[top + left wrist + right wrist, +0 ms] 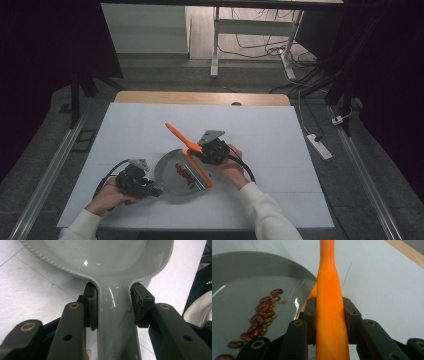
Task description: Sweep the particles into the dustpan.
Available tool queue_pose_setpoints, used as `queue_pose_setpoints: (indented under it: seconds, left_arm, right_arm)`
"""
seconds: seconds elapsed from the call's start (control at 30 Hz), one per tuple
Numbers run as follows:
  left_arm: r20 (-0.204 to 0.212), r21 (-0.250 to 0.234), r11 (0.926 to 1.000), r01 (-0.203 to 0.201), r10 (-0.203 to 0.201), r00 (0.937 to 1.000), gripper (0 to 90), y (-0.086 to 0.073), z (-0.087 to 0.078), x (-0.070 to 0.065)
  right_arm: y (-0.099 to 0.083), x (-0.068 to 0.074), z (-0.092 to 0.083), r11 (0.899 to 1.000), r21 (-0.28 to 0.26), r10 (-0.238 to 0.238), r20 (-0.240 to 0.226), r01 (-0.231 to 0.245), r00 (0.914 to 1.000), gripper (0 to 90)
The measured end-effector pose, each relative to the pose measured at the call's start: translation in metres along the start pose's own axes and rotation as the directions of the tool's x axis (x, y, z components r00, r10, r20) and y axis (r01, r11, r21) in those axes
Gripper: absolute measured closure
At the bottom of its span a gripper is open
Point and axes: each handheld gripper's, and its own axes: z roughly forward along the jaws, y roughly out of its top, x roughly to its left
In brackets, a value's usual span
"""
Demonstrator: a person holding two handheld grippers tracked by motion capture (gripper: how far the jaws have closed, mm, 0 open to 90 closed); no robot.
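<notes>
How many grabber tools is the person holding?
2. The left gripper clamps the grey dustpan by its handle; the right gripper clamps the orange brush over the pan.

A grey dustpan (172, 176) rests on the white table (140, 130).

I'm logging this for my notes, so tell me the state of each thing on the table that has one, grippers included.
Left gripper: shut on the dustpan's handle.
Right gripper: shut on the orange brush's handle.
Grey dustpan: flat on the table, held by its handle.
Orange brush: tilted, its head down in the dustpan.
Red beans: loose, in a row inside the dustpan.
Green beans: loose, mixed among the red ones.
</notes>
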Motion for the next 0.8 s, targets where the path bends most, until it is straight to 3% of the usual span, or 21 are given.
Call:
queue_pose_setpoints:
  seconds: [0.23, 0.3, 0.37, 0.43, 0.57, 0.8]
  left_arm:
    - [0.001, 0.003, 1.0000, -0.002, 0.002, 1.0000, 61.4, 0.000, 0.000, 0.000]
    - [-0.002, 0.003, 1.0000, -0.002, 0.002, 1.0000, 61.4, 0.000, 0.000, 0.000]
    - [-0.003, 0.003, 1.0000, -0.002, 0.002, 1.0000, 61.4, 0.000, 0.000, -0.001]
    - [-0.005, 0.003, 1.0000, -0.002, 0.002, 1.0000, 61.4, 0.000, 0.001, -0.001]
    - [-0.005, 0.000, 1.0000, -0.006, 0.006, 1.0000, 61.4, 0.000, 0.000, -0.001]
    - [-0.003, -0.003, 1.0000, -0.009, 0.009, 1.0000, 61.4, 0.000, 0.000, -0.001]
  right_arm:
    - [0.000, 0.009, -0.002, 0.999, -0.015, 0.049, -0.030, -0.050, 0.9983, 70.1]
    - [0.002, 0.013, -0.004, 0.998, -0.026, 0.053, -0.043, -0.054, 0.9977, 70.2]
    - [0.005, 0.017, -0.007, 0.998, -0.039, 0.053, -0.084, -0.056, 0.9951, 70.2]
    - [0.009, 0.023, -0.011, 0.998, -0.053, 0.030, -0.094, -0.035, 0.9951, 70.2]
    - [0.014, 0.024, -0.023, 0.995, -0.094, 0.023, -0.075, -0.031, 0.9969, 70.2]
    - [0.008, 0.007, -0.047, 0.988, -0.132, 0.081, 0.017, -0.078, 0.9966, 70.1]
